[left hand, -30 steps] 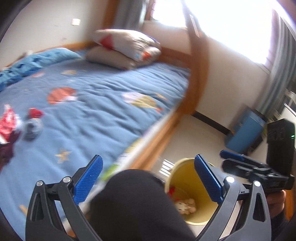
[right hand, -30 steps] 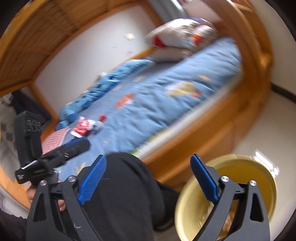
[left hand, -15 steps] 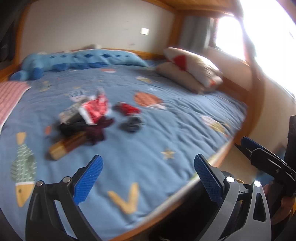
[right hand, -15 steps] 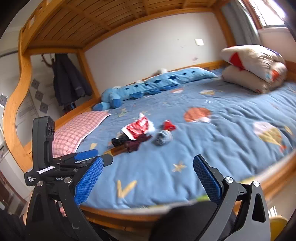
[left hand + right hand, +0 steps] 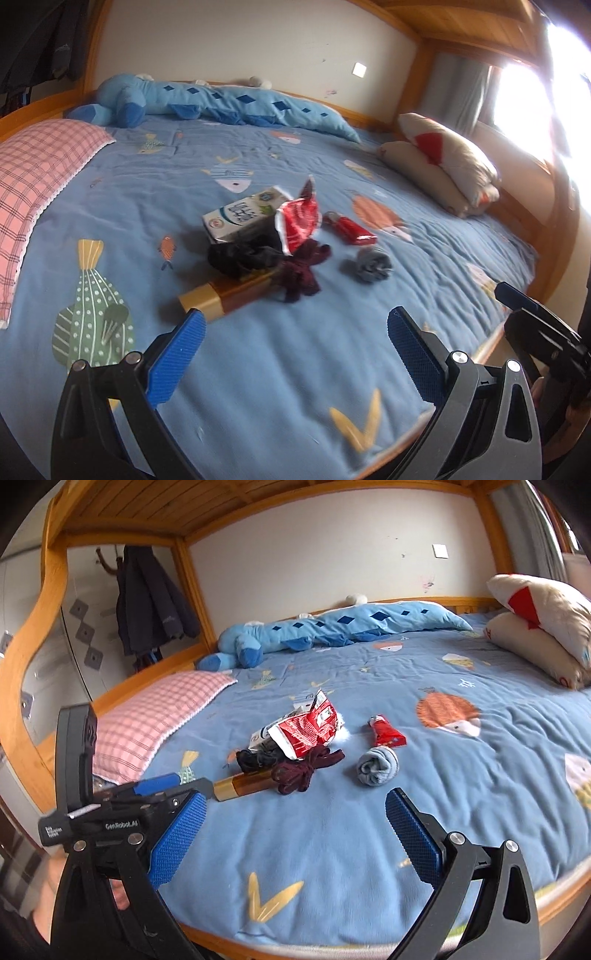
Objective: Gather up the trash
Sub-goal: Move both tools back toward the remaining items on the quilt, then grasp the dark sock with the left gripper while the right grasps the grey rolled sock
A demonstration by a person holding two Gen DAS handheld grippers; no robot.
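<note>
**Approach to the litter cluster on the bed, both claws empty**

The left gripper (image 5: 295, 341) and the right gripper (image 5: 293, 821) hover over the near edge of the blue patterned quilt (image 5: 258, 369), each with its jaws spread wide and nothing between them. In the left wrist view the trash lies at 12 o'clock from the claw, well apart from it: a white rectangular milk carton (image 5: 242, 218), a torn red-and-white foil snack wrapper (image 5: 299, 221) leaning on the carton, a small red foil packet (image 5: 351, 229) at 1 o'clock, and a brown-and-gold cardboard tube (image 5: 225, 295) nearest the fingers. Tangled among these are a black cloth bundle (image 5: 243, 258), a maroon cloth bundle (image 5: 301, 273) and a grey rolled sock (image 5: 367, 266), probably laundry rather than litter.

To do the step well, each claw should probably single out one rigid item: the tube for the left, approached across its short axis, and the isolated red packet for the right, pinched low without catching quilt or cloth.

One second earlier both cameras pointed down at a yellow bin on the floor beside the bed; half a second earlier they had swung up to the quilt. The cluster now sits more centred and sharper, and the bin has left view.
</note>
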